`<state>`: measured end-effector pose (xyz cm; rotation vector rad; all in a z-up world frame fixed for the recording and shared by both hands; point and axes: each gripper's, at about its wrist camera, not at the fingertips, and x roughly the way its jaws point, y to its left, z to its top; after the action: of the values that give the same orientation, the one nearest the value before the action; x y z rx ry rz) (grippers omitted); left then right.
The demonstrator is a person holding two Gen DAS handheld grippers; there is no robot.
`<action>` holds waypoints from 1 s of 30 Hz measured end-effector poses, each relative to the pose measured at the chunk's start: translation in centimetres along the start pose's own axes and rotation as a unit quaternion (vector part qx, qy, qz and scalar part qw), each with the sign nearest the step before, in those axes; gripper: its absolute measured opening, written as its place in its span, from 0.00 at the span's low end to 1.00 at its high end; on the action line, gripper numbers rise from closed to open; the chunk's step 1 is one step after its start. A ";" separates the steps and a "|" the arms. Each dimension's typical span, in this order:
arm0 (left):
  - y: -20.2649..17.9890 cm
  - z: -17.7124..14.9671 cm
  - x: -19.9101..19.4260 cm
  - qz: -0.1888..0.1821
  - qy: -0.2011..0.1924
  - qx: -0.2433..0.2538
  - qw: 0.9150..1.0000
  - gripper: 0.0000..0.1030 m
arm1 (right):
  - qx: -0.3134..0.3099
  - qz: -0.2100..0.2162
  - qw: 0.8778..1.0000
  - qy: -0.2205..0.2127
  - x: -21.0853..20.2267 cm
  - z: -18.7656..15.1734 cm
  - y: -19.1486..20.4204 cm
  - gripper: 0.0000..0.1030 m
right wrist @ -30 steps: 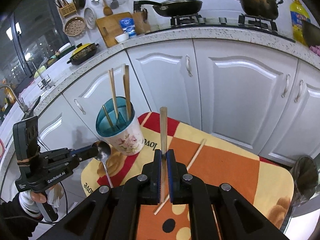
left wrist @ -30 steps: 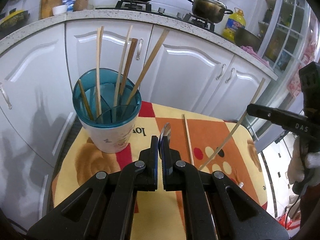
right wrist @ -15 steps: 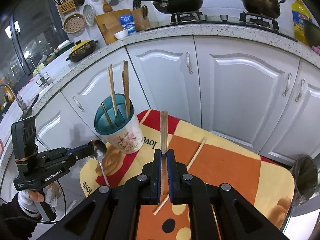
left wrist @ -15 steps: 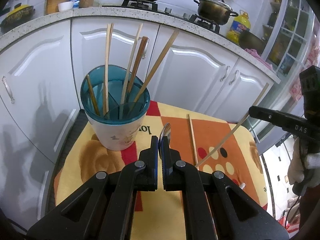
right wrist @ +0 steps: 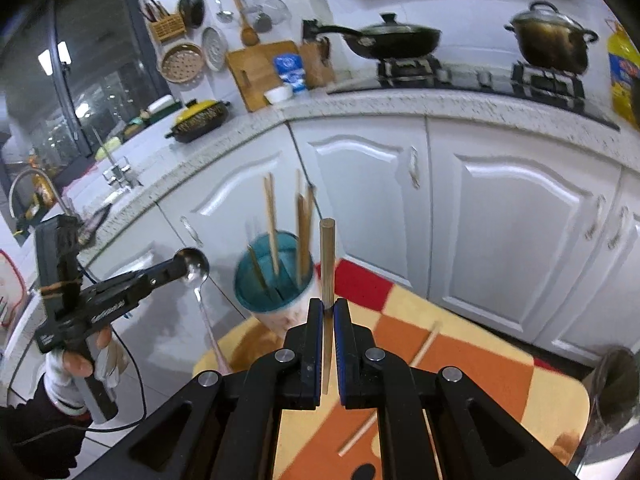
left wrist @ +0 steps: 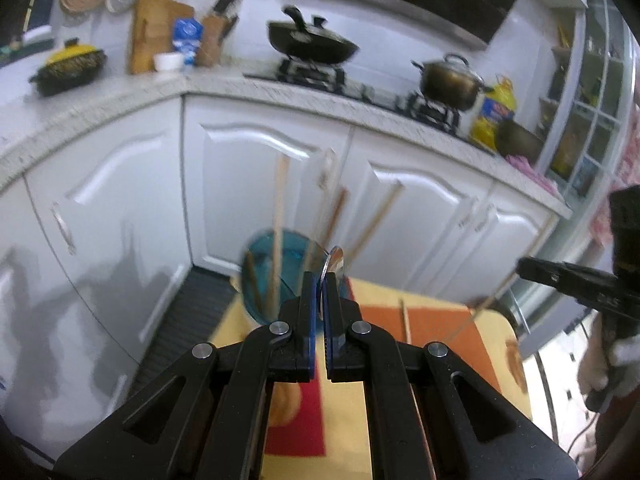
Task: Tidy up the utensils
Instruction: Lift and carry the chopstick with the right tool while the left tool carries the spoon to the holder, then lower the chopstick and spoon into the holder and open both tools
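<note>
A white cup with a teal divided insert (right wrist: 276,280) holds several chopsticks and stands at the far left of a small table; it also shows in the left wrist view (left wrist: 276,264). My left gripper (left wrist: 319,300) is shut on a metal spoon (left wrist: 332,266), bowl end up, raised just right of the cup; the spoon also shows in the right wrist view (right wrist: 196,270). My right gripper (right wrist: 327,312) is shut on a wooden chopstick (right wrist: 327,256), held upright right of the cup. One chopstick (right wrist: 424,344) lies on the table.
The table carries an orange, yellow and red patterned cloth (right wrist: 472,364). White cabinet doors (right wrist: 500,232) stand close behind it under a countertop with a wok (right wrist: 388,36) and a pot (right wrist: 552,38). An oil bottle (left wrist: 494,110) stands on the counter.
Both grippers have risen and tilted up, so the cup sits lower in both views. The spoon and the chopstick stay gripped. The current frames are motion-blurred.
</note>
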<state>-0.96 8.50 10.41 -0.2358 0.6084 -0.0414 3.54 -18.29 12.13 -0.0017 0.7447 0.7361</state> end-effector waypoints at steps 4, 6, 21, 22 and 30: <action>1.3 2.2 -0.4 0.030 -0.030 -0.004 0.999 0.01 | -0.018 0.024 0.999 -0.018 -1.0 2.6 1.6 0.05; 1.8 3.3 -0.3 0.049 -0.045 -0.003 0.998 0.01 | -0.028 0.030 0.999 -0.026 -1.0 4.0 2.5 0.05; 3.0 4.0 7.6 0.160 -0.058 0.063 0.983 0.01 | -0.041 0.040 0.998 -0.032 5.6 9.4 5.7 0.05; 3.0 3.9 7.9 0.161 -0.056 0.064 0.983 0.01 | -0.042 0.035 0.998 -0.031 6.2 9.3 5.7 0.05; 3.3 2.1 9.9 0.158 -0.032 0.062 0.985 0.01 | -0.004 0.039 0.999 0.024 11.6 6.7 3.7 0.05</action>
<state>8.29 11.03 5.77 -0.0173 0.5708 0.2331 11.19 -6.75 10.87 0.0016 0.7916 0.8157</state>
